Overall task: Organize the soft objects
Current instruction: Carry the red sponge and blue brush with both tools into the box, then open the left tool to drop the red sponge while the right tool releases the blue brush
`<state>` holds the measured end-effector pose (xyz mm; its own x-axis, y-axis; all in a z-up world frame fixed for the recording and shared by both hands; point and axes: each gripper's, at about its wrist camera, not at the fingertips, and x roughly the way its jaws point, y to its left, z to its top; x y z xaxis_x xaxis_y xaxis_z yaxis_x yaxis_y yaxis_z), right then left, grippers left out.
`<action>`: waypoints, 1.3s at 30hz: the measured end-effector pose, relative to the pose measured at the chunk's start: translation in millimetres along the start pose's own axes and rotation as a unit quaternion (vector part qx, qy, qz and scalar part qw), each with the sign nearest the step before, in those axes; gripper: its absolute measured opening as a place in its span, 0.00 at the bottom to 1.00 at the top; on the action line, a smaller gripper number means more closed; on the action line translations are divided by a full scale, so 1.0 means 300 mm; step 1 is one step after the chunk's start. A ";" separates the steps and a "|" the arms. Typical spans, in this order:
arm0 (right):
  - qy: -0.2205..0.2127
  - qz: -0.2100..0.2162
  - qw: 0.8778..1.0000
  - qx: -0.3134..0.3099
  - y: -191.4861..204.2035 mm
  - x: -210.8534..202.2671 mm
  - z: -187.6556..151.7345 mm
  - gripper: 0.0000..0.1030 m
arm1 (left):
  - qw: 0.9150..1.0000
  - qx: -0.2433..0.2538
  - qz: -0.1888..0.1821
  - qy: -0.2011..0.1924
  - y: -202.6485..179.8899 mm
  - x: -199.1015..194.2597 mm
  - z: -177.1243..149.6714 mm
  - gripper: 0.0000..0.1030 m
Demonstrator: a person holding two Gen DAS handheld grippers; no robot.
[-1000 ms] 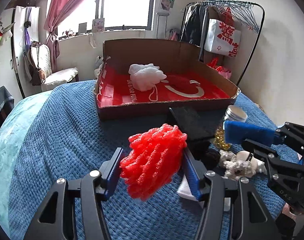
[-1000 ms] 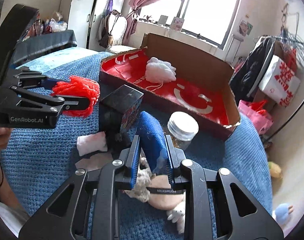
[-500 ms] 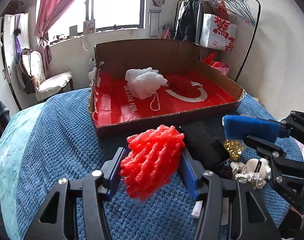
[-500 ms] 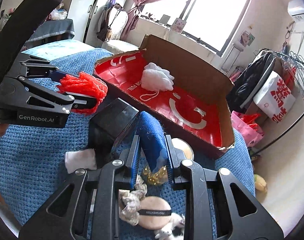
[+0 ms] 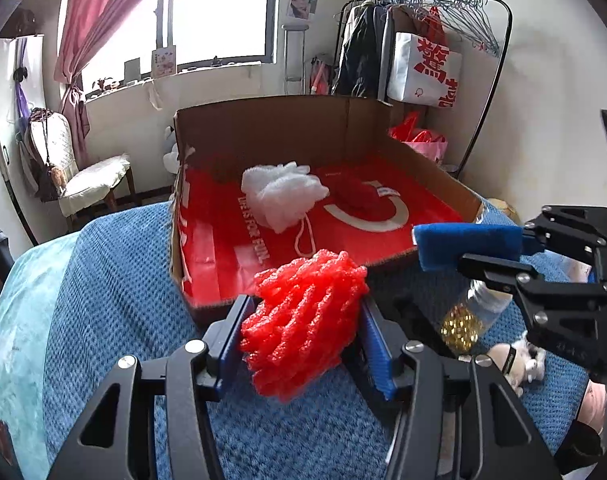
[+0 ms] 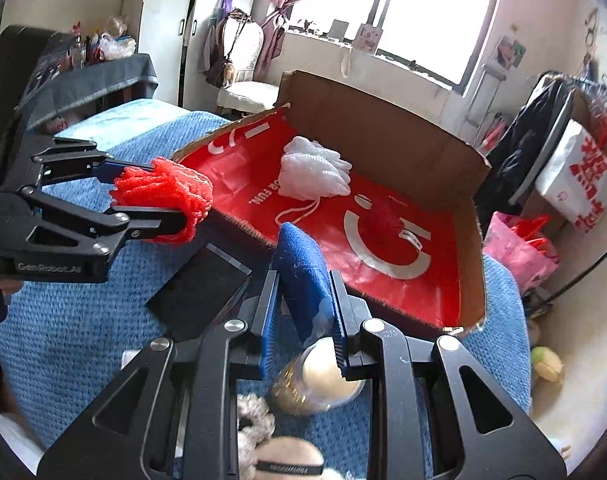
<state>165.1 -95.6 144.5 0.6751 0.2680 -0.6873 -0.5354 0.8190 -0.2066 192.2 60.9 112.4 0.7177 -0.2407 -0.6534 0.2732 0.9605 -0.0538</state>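
Left wrist view: my left gripper [image 5: 301,330] clenches the red mesh puff [image 5: 303,320] just short of the cardboard box [image 5: 287,128] near edge; my right gripper [image 6: 303,300], clamping the blue sponge [image 6: 301,272], likewise.

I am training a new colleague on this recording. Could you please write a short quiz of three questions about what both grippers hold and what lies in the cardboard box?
1. True or false: the left gripper is shut on a red mesh pouf.
2. What does the right gripper hold?
A. a glass jar
B. a blue sponge
C. a black box
3. Fill in: inside the cardboard box lie a red soft object and a ____ mesh pouf.

Key: 1 true; 2 B; 3 white.
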 end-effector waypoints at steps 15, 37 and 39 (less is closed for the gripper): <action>0.070 0.114 0.990 0.050 -0.206 0.285 0.153 0.22 | 0.999 0.006 -0.024 0.044 0.044 0.176 0.168 0.54; 0.134 0.153 0.976 0.076 -0.292 0.554 0.151 0.22 | 0.991 0.025 0.012 0.128 0.083 0.480 0.232 0.59; 0.135 0.155 0.976 0.077 -0.292 0.557 0.151 0.22 | 0.991 0.028 0.013 0.128 0.078 0.490 0.238 0.60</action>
<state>348.0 -99.6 79.4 0.3237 0.3878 -0.8630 -0.5960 0.7920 0.1324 349.7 38.1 68.9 0.5413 -0.1650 -0.8245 0.2969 0.9549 0.0038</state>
